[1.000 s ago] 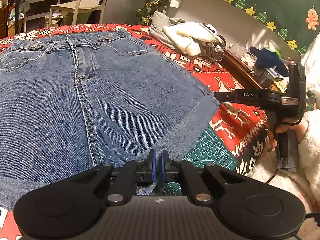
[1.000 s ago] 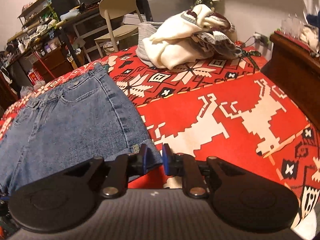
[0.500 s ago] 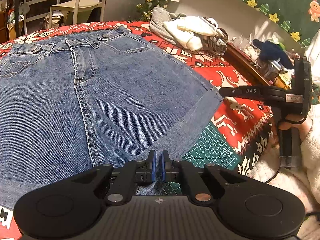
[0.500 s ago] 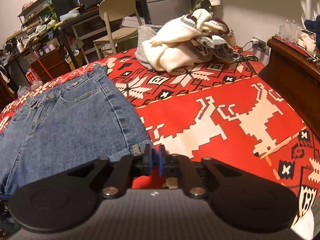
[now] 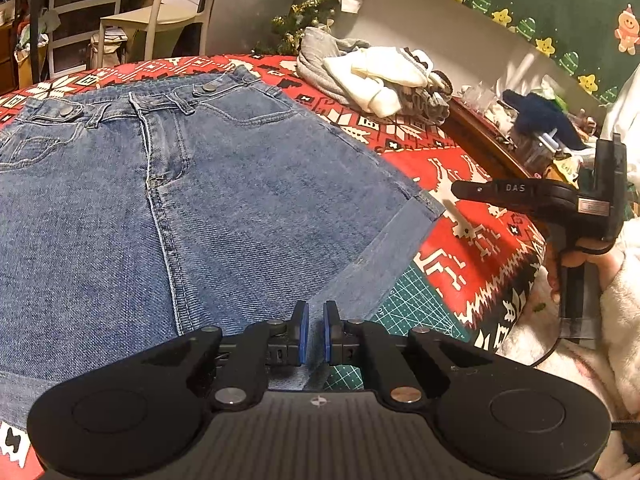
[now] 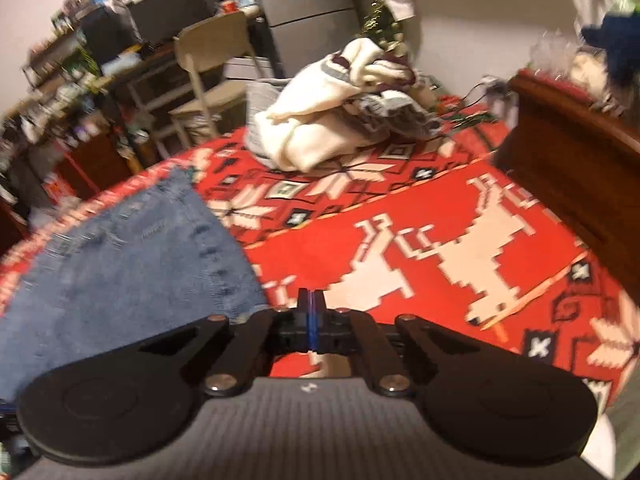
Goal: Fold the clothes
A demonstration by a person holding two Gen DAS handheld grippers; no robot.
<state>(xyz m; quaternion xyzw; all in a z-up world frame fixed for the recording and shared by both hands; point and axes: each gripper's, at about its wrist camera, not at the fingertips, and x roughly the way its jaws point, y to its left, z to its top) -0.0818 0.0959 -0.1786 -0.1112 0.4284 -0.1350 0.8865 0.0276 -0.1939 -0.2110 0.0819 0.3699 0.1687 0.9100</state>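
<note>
Blue denim shorts [image 5: 220,208] lie flat, waistband away from me, on a red patterned blanket [image 5: 472,248]. My left gripper [image 5: 315,328] is shut on the near hem, with denim pinched between its blue pads. My right gripper [image 5: 456,190], held by a hand [image 5: 576,260], hovers just off the right hem corner. In the blurred right wrist view its pads [image 6: 311,308] are pressed together with nothing visible between them. The shorts [image 6: 132,264] end just to their left.
A pile of white and grey clothes [image 5: 372,76] sits at the far side of the blanket. A green cutting mat [image 5: 412,308] shows under the blanket's near edge. Dark wooden furniture [image 6: 568,168] borders the right side. A chair [image 6: 208,64] and cluttered shelves stand behind.
The right gripper's jaws closed beside the shorts' hem corner, then it shifted slightly up and to the right. The left gripper kept its hold and stayed put.
</note>
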